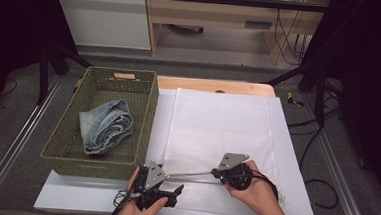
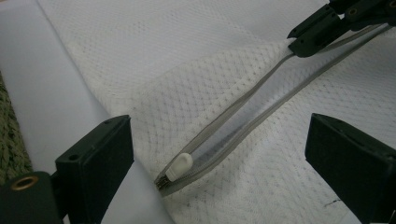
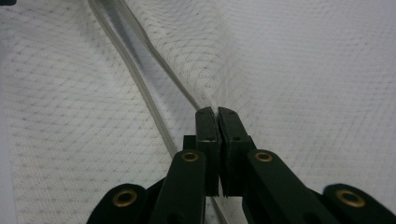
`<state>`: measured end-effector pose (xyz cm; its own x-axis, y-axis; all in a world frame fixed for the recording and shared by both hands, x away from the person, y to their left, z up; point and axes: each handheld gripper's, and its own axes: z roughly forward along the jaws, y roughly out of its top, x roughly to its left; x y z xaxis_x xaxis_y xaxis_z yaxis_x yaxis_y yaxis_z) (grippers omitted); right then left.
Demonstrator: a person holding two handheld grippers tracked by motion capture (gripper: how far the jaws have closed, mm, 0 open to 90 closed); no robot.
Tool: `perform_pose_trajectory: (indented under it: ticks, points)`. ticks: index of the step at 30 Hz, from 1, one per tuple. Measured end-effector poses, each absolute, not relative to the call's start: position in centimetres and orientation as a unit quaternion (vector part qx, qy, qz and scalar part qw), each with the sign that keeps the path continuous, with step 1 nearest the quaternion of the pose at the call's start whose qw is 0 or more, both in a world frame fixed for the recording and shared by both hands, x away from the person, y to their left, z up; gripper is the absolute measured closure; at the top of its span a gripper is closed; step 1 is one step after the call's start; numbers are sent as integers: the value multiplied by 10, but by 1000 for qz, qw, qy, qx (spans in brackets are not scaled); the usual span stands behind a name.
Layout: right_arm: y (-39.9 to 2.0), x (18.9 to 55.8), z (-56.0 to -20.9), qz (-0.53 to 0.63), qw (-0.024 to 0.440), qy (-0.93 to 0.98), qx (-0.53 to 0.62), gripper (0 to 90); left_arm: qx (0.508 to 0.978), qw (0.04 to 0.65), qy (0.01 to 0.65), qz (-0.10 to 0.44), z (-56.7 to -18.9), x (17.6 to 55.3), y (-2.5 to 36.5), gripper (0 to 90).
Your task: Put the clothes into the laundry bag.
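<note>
White mesh laundry bag (image 1: pixel 220 132) lies flat on the table (image 1: pixel 298 204), zipper (image 2: pixel 243 112) along its near edge, partly unzipped. Right gripper (image 3: pixel 216 112) has its jaws pressed together, pinching the zipper's edge tape on the bag. Left gripper (image 2: pixel 219 154) is spread wide, jaws either side of the white zipper pull (image 2: pixel 180 166), not touching it. Green woven basket (image 1: pixel 141 134) sits just left of the bag, folded jeans (image 1: pixel 105 126) inside. Nothing blocks the zipper line.
</note>
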<state>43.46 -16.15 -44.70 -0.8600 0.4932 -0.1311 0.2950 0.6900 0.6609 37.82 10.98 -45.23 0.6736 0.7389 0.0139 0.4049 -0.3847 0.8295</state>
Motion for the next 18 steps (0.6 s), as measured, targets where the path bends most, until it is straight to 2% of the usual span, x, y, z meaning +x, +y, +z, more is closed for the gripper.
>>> perform_pose_trajectory:
  ticks: [18]
  points:
    - [-178, 459, -416, 356, 186, 882, 247, 891, 808, 429, 353, 197, -448, 376, 107, 78]
